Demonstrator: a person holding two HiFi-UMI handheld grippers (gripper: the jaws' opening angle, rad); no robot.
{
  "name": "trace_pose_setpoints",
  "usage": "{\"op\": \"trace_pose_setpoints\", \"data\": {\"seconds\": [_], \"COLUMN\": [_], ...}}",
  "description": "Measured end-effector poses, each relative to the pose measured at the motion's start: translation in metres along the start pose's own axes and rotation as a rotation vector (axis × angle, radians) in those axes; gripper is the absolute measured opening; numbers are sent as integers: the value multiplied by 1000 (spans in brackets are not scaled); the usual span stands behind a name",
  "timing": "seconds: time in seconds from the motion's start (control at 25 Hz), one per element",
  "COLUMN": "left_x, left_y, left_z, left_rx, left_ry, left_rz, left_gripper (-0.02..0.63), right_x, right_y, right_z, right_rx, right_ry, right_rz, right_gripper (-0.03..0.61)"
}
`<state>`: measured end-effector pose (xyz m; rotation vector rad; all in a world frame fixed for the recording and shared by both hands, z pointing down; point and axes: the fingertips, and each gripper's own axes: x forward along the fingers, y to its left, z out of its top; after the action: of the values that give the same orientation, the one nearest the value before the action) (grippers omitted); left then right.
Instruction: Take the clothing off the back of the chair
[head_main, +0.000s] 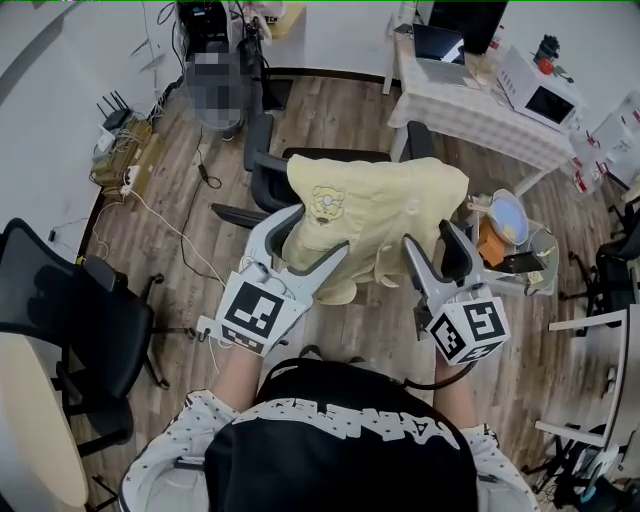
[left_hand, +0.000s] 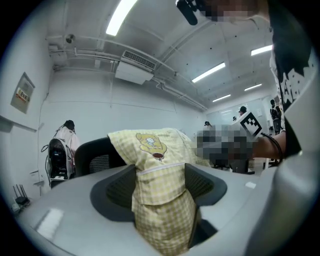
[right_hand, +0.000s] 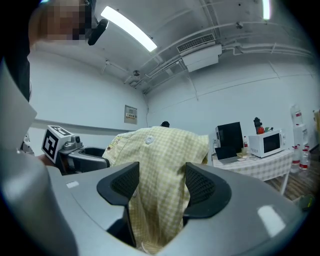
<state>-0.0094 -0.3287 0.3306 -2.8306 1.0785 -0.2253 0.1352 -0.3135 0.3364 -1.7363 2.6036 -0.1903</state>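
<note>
A pale yellow checked garment (head_main: 385, 215) with a small bear patch lies draped over the back of a black office chair (head_main: 330, 154). My left gripper (head_main: 318, 232) stands at the garment's near left side. Its jaws are spread wide, and a hanging fold of the cloth (left_hand: 160, 195) falls loose between the pads. My right gripper (head_main: 430, 238) is at the garment's near right side. It is likewise open, with checked cloth (right_hand: 157, 190) hanging in the gap. The chair's seat is hidden under the garment and the grippers.
Another black chair (head_main: 70, 310) stands at the near left beside a pale table edge. A table with a checked cloth (head_main: 470, 110) at the back right bears a laptop and a microwave (head_main: 540, 92). A small cluttered side table (head_main: 520, 240) is right of the chair. Cables run across the wooden floor at left.
</note>
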Motion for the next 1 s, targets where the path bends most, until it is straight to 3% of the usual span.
{"op": "trace_pose_setpoints", "data": {"seconds": [0.16,0.56,1.0], "left_x": [1,1,-9], "left_y": [1,-6,-3], "left_z": [1,4,9], "left_rx": [7,42,44], "left_ry": [-3,8,-12], "left_rz": [7,2,2], "left_gripper": [296,207,102], "right_x": [4,5,3], "right_y": [1,8,21], "right_z": [-1,1,6], "right_rx": [16,-8,-34], "right_ry": [3,-1,0], "right_rz": [27,57,48], "right_gripper": [257,57,46]}}
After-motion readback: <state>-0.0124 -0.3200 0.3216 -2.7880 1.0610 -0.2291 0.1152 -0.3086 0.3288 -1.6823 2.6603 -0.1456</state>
